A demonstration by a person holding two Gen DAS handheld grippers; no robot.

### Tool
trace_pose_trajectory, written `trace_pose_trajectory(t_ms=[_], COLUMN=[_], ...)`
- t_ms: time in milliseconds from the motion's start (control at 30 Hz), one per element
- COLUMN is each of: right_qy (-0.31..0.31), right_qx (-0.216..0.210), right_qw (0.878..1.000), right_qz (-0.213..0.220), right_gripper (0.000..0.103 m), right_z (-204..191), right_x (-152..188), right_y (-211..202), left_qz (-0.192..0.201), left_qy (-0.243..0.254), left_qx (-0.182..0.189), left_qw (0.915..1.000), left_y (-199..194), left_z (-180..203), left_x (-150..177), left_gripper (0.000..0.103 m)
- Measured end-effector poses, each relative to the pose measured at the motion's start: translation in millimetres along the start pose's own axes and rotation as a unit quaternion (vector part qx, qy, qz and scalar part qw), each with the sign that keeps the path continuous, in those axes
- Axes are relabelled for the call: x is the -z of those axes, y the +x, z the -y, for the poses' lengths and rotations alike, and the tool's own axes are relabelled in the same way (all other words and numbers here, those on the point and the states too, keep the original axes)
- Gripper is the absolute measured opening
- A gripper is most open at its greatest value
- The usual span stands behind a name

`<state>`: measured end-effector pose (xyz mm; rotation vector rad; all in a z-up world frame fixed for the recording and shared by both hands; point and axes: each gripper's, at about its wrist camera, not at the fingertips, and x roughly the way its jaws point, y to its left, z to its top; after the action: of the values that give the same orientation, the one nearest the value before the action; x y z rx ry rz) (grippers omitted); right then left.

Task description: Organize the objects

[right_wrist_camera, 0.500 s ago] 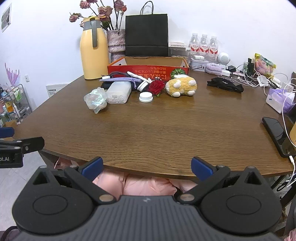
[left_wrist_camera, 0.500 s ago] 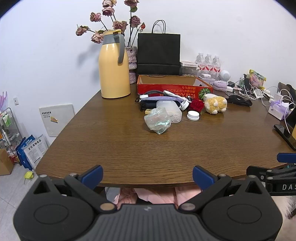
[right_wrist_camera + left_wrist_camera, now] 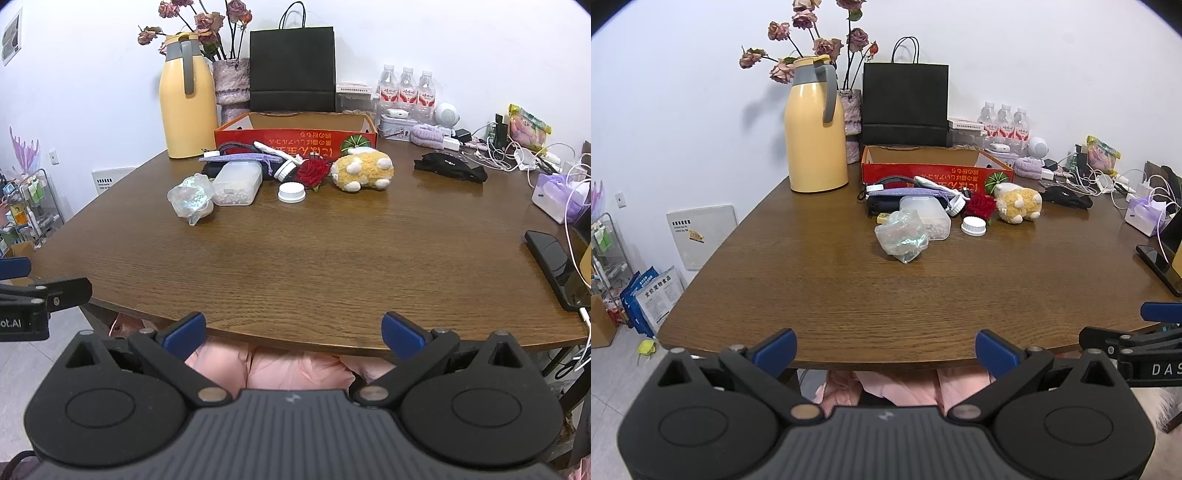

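A cluster of loose objects lies mid-table in front of an open red cardboard box: a crumpled clear plastic bag, a translucent container of beads, a white round lid, a red fabric rose, a yellow plush toy and a purple pouch on dark items. My left gripper is open and empty at the table's near edge. My right gripper is open and empty there too, to the left one's right.
A yellow thermos jug, a vase of dried roses and a black paper bag stand at the back. Water bottles, cables, a black cloth, a tissue pack and a phone crowd the right side.
Both grippers have edged slightly forward toward the table; the objects have not moved.
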<state>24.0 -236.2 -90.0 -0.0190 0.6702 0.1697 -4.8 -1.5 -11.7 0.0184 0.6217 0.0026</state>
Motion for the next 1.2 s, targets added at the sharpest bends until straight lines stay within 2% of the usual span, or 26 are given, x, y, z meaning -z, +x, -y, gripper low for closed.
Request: trace_pose_trajectory(t_ms=[867, 933, 1067, 1200], right_qy=[0.004, 0.004, 0.009, 0.021], right_qx=[-0.010, -0.010, -0.016, -0.031], right_qw=[1.000, 1.000, 1.000, 0.999], right_qz=[0.017, 0.015, 0.017, 0.022], right_gripper=[0.103, 0.103, 0.103, 0.103], right_z=[0.2, 0.1, 3.0, 9.9], right_x=[5.4, 5.6, 8.0, 9.0], right_y=[-3.7, -2.0, 2.5, 12.7], left_qz=[0.011, 0.019, 0.042, 0.031], left_qy=[0.012, 0.018, 0.024, 0.005], left_qx=[0.005, 0.006, -0.014, 0.003], left_qw=[0.9999, 0.9996, 0.9987, 0.9995], left_y=[0.0, -0.9, -1.2, 10.9], left_z=[3.6, 4.7, 5.3, 0.3], left_x=[3.0, 3.5, 3.0, 0.9], left_gripper=[0.103, 0.103, 0.103, 0.101])
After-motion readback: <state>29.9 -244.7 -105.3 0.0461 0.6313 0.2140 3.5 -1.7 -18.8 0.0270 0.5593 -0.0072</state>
